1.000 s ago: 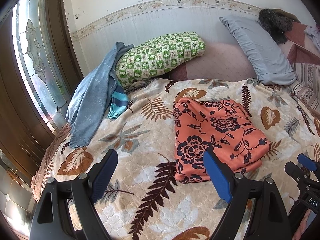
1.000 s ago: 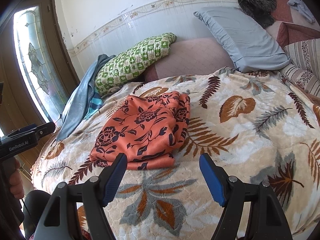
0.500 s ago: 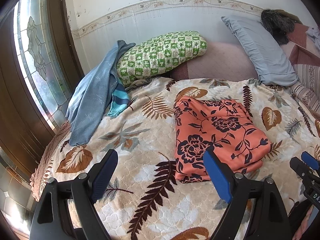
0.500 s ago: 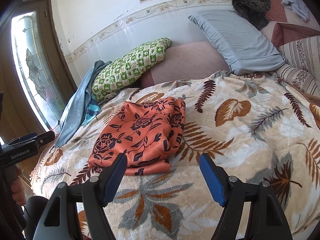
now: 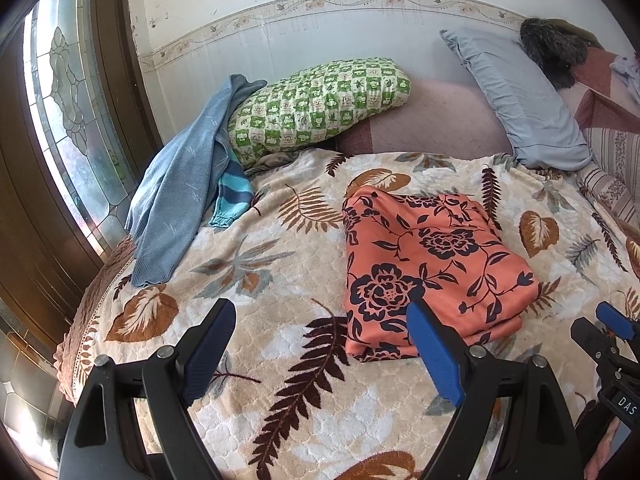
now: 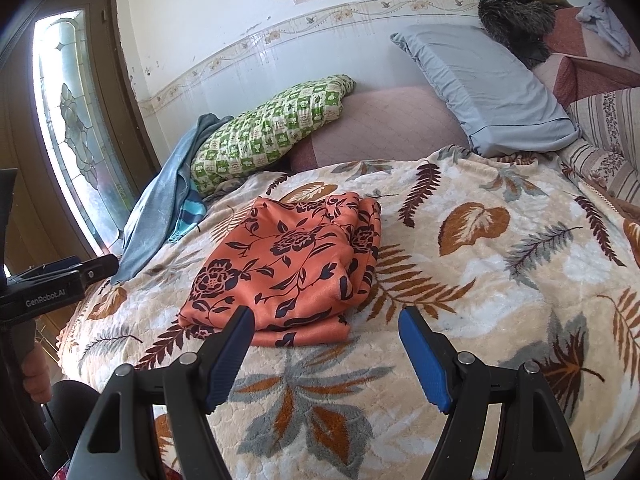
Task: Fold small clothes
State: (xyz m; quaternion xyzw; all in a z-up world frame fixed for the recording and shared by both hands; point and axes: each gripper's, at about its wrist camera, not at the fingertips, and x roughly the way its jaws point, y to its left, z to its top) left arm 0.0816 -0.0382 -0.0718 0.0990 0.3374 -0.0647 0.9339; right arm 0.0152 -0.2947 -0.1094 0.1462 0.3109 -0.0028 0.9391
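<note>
The orange cloth with dark flower print (image 5: 432, 264) lies folded in a compact stack on the leaf-patterned bed blanket (image 5: 272, 264); both the left tool (image 5: 320, 344) and the right tool (image 6: 326, 344) hang wide open and empty just short of its near edge; it sits ahead-right of the left tool, ahead-left of the right, its long axis running away from them; only the right wrist view shows its layered right edge.

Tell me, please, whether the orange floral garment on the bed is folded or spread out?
Folded. The orange floral garment lies as a compact rectangle on the leaf-print blanket, with stacked layers showing along its near edge.
</note>
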